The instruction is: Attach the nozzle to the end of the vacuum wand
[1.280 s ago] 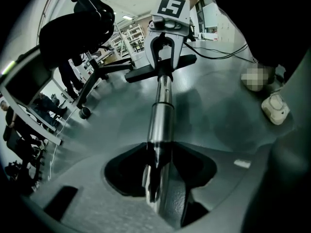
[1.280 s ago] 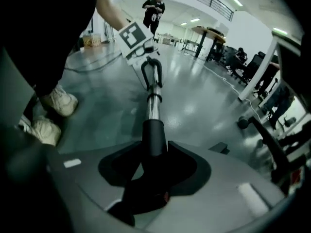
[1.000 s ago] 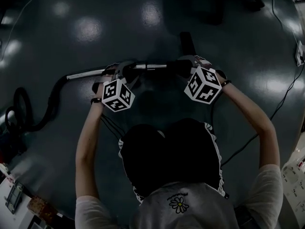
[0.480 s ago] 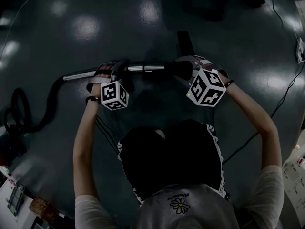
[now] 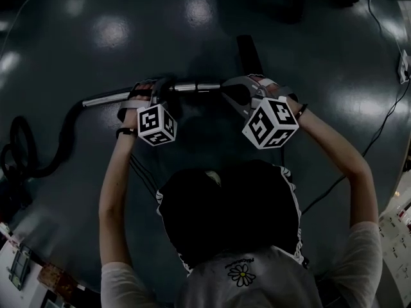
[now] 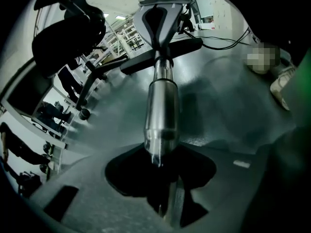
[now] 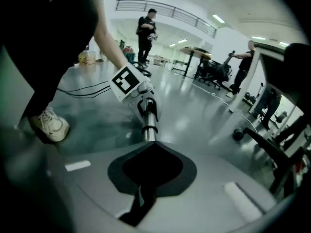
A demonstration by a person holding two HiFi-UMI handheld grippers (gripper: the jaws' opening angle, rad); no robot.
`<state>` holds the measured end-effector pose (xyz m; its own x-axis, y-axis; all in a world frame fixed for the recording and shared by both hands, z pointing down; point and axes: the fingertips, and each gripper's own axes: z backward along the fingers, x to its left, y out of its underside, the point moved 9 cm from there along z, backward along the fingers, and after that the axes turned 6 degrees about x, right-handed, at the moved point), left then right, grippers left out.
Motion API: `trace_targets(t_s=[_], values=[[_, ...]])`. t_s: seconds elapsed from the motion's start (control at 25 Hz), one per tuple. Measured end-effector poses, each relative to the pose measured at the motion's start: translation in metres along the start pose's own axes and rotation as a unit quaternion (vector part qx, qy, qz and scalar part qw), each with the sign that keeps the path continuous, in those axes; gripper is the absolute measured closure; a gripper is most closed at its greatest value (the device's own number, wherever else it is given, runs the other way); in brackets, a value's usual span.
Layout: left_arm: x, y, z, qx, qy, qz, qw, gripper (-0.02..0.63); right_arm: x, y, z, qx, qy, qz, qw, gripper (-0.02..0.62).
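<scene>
Jaws of the left gripper (image 5: 159,92) are opening slightly, with the metal vacuum wand (image 5: 196,88) gripped between them. The wand axis runs level, left to right, to the right gripper (image 5: 239,95), whose jaws are closed on the nozzle (image 5: 248,55) collar. The nozzle sits at the wand's right end, so seating pressure should follow that axis.

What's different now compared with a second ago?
The right gripper snapped shut at the dark end of the wand; what it pinches is unclear. The left gripper is easing its jaws open with the wand between them. Neither moved far, and the wand stays level.
</scene>
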<state>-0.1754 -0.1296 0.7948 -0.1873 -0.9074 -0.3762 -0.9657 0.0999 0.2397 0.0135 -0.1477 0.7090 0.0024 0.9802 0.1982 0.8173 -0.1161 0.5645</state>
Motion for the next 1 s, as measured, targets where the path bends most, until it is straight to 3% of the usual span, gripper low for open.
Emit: trace_targets(t_s=[0.08, 0.12, 0.16, 0.2, 0.28, 0.32, 0.36, 0.4, 0.56, 0.64, 0.68, 0.76, 0.92, 1.0], values=[[0.0, -0.005, 0.0, -0.007, 0.022, 0.027, 0.9994, 0.413, -0.006, -0.007, -0.003, -0.006, 0.018, -0.026, 0.999, 0.594], [0.002, -0.006, 0.006, -0.026, 0.03, 0.066, 0.9971, 0.393, -0.011, -0.011, -0.002, -0.01, 0.028, -0.04, 0.999, 0.594], [0.007, -0.007, 0.016, -0.058, 0.033, 0.13, 0.9893, 0.398, -0.018, -0.014, 0.001, -0.018, 0.04, -0.058, 0.997, 0.594], [0.018, -0.005, 0.03, -0.099, 0.029, 0.214, 0.9715, 0.422, -0.026, -0.015, 0.007, -0.029, 0.052, -0.085, 0.995, 0.594], [0.049, -0.003, 0.06, -0.184, -0.002, 0.367, 0.9117, 0.52, -0.045, -0.016, 0.024, -0.067, 0.072, -0.162, 0.982, 0.594], [0.064, -0.002, 0.074, -0.219, -0.026, 0.412, 0.8841, 0.537, -0.056, -0.016, 0.033, -0.091, 0.082, -0.206, 0.971, 0.594], [0.077, -0.003, 0.087, -0.249, -0.052, 0.441, 0.8608, 0.591, -0.066, -0.017, 0.043, -0.117, 0.093, -0.251, 0.956, 0.594], [0.089, -0.004, 0.1, -0.278, -0.075, 0.463, 0.8382, 0.604, -0.075, -0.018, 0.053, -0.144, 0.105, -0.294, 0.939, 0.594], [0.123, -0.023, 0.155, -0.384, -0.153, 0.538, 0.7345, 0.604, -0.106, -0.028, 0.106, -0.248, 0.168, -0.418, 0.858, 0.594], [0.142, -0.04, 0.195, -0.412, -0.18, 0.56, 0.6959, 0.604, -0.117, -0.043, 0.147, -0.279, 0.201, -0.457, 0.82, 0.594], [0.152, -0.049, 0.221, -0.421, -0.188, 0.567, 0.6827, 0.604, -0.12, -0.055, 0.173, -0.289, 0.213, -0.473, 0.805, 0.594], [0.169, -0.069, 0.288, -0.433, -0.201, 0.572, 0.6672, 0.604, -0.121, -0.087, 0.233, -0.302, 0.225, -0.492, 0.785, 0.594], [0.196, -0.113, 0.459, -0.448, -0.219, 0.565, 0.6565, 0.604, -0.114, -0.176, 0.385, -0.3, 0.235, -0.498, 0.779, 0.594], [0.211, -0.139, 0.558, -0.459, -0.222, 0.569, 0.6445, 0.604, -0.111, -0.226, 0.474, -0.3, 0.24, -0.504, 0.774, 0.594]])
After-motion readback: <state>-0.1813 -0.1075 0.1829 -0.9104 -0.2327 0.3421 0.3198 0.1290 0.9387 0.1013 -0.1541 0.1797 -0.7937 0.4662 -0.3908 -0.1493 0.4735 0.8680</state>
